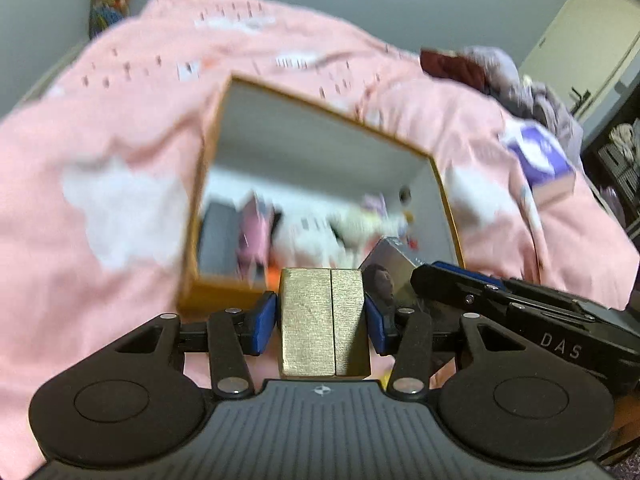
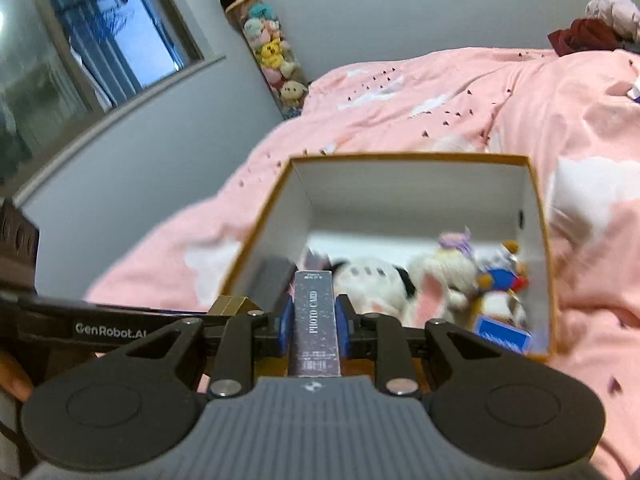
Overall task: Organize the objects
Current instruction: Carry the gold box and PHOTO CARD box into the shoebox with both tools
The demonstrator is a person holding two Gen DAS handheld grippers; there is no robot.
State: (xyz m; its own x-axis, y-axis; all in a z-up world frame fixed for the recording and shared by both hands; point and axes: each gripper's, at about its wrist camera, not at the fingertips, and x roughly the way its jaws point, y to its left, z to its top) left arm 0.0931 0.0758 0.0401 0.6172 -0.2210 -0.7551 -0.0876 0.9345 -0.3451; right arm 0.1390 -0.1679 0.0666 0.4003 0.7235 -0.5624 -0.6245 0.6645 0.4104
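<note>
Ahead of both sets of jaws the open box (image 2: 416, 200) gapes, its upper half free. Soft toys (image 2: 436, 276) crowd its floor ahead and to the right of the right jaws. The bed (image 1: 100, 128) around the box lies bare; a purple carton (image 1: 540, 160) sits off to the right.

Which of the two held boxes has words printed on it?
The dark narrow box in the right gripper: it reads PHOTO CARD. The gold box is plain.

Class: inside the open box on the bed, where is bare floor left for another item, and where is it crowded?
The orange-rimmed cardboard box has bare white floor along its far wall, behind the plush toys. The near half is crowded with plushies and a blue card pack.
</note>
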